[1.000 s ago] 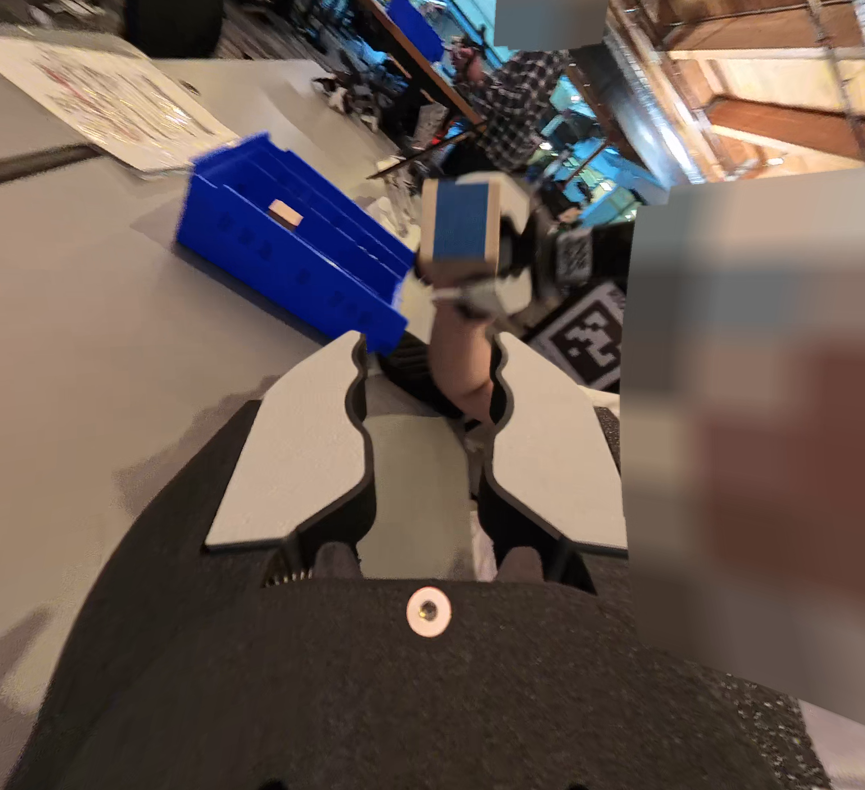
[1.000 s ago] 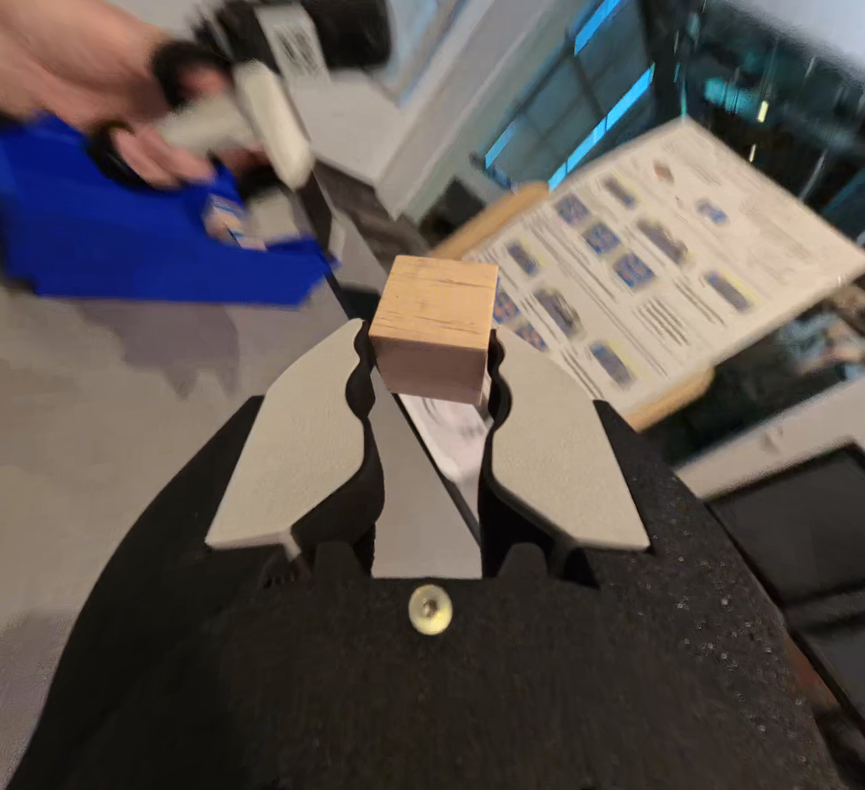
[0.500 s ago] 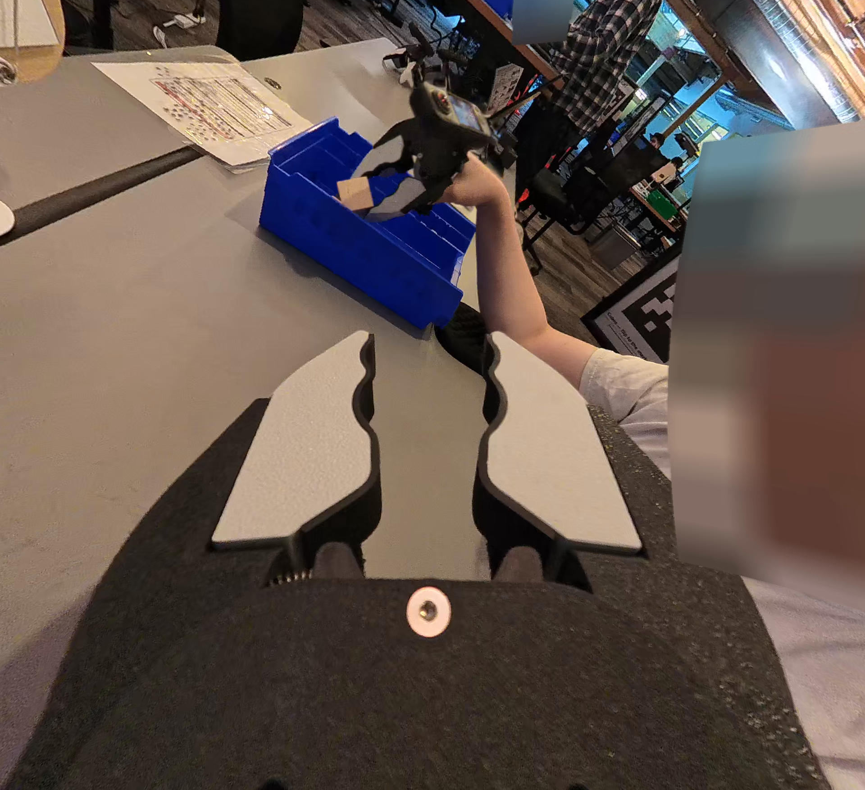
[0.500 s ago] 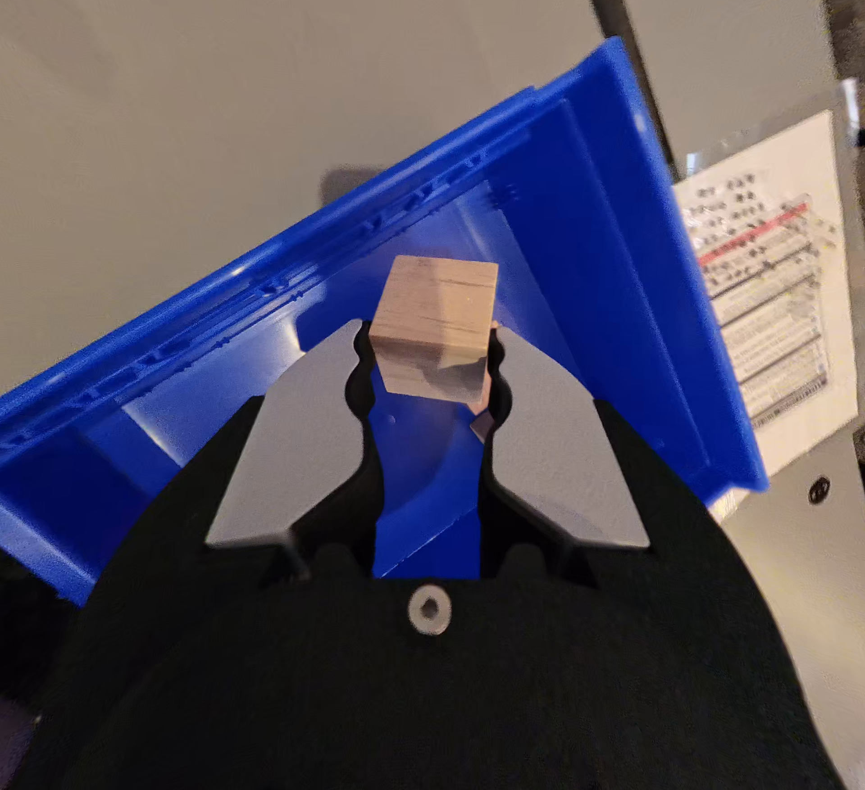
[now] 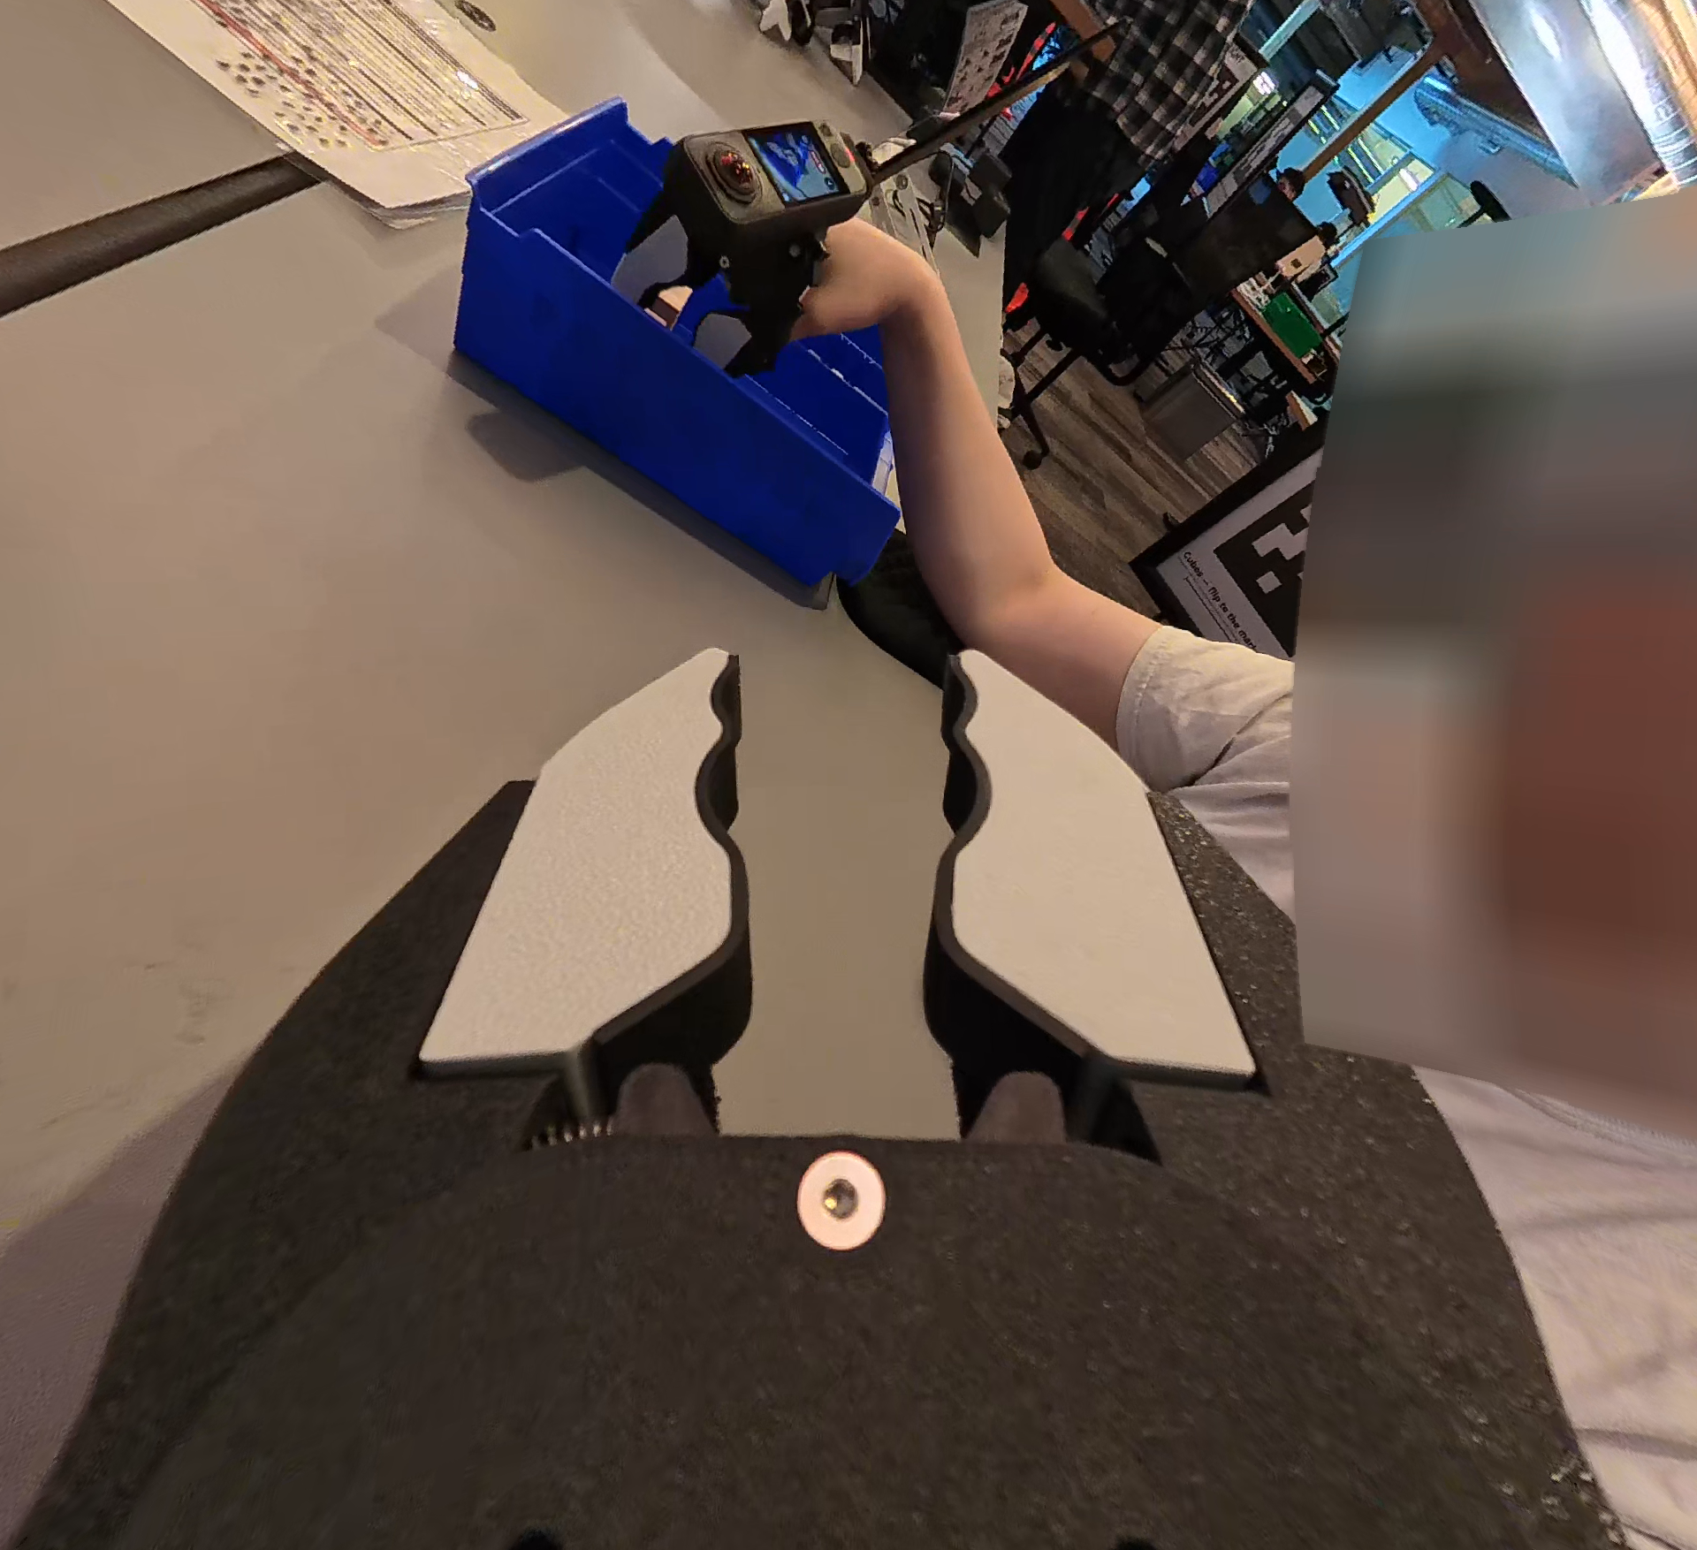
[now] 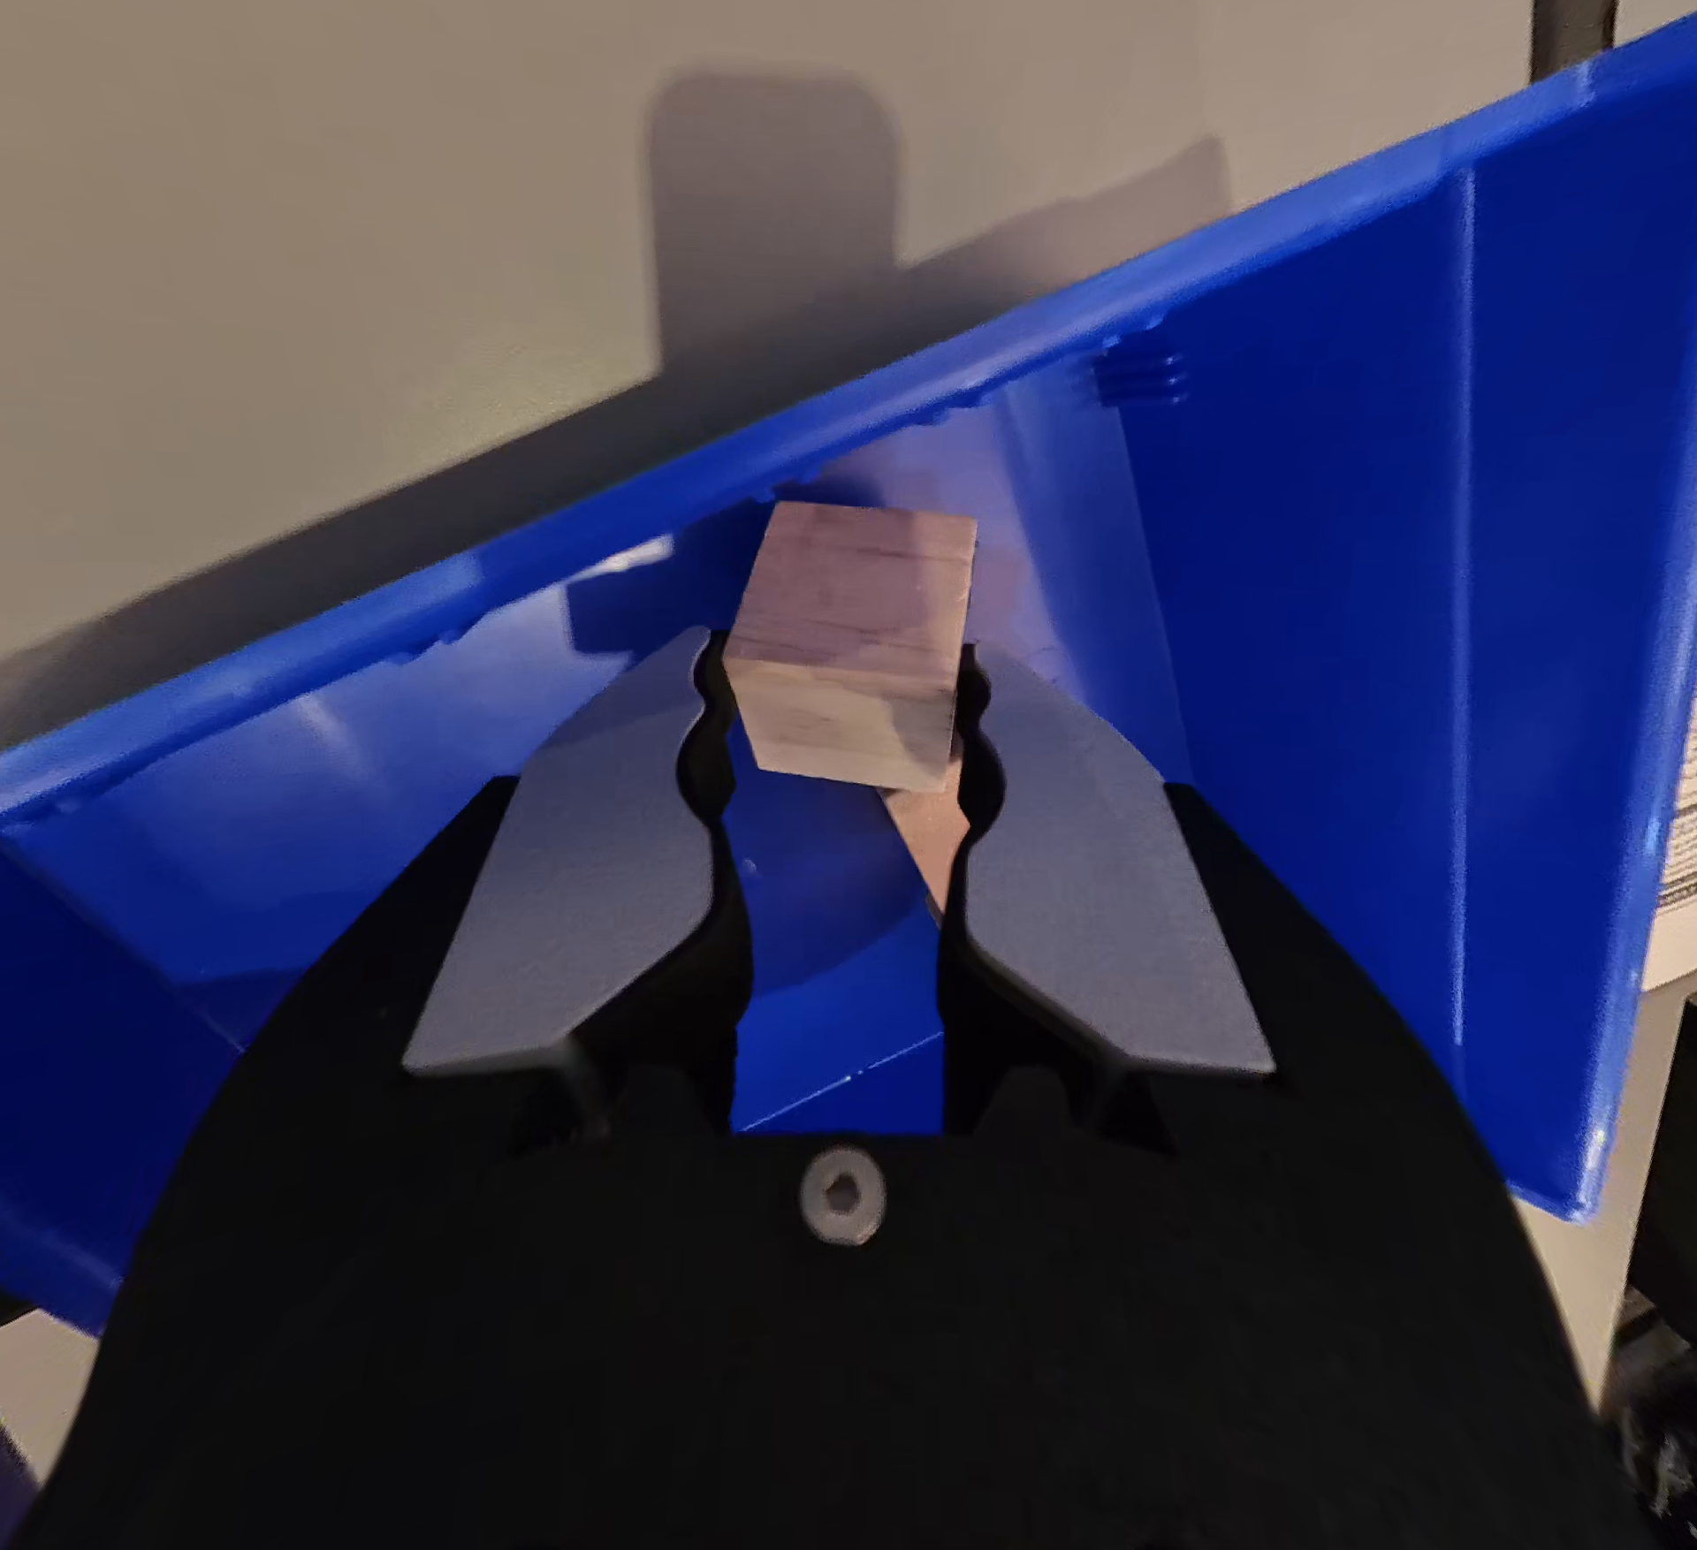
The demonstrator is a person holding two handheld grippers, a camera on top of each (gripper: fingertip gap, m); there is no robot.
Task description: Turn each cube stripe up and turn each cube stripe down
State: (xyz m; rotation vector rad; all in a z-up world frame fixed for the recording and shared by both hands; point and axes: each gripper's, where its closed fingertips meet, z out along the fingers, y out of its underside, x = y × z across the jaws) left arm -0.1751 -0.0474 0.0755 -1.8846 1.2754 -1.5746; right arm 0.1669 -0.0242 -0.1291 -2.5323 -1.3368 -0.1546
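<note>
My right gripper (image 6: 845, 654) is shut on a plain-looking wooden cube (image 6: 849, 634) and holds it low inside the blue bin (image 6: 1286, 588), near the long wall. No stripe shows on the cube's visible faces. A second wooden piece (image 6: 927, 849) lies on the bin floor under the right finger. In the left wrist view the right gripper (image 5: 698, 294) reaches into the blue bin (image 5: 643, 404). My left gripper (image 5: 840, 666) is open and empty above the grey table (image 5: 275, 588), well short of the bin.
A laminated printed sheet (image 5: 303, 55) lies on the table beyond the bin. A dark seam (image 5: 138, 230) crosses the table there. The person's forearm (image 5: 964, 514) stretches from the right to the bin. Other tables, chairs and a standing person are in the background.
My right gripper has lowered the cube deeper into the bin, closer to its wall and floor. My left gripper stays open and has shifted only slightly.
</note>
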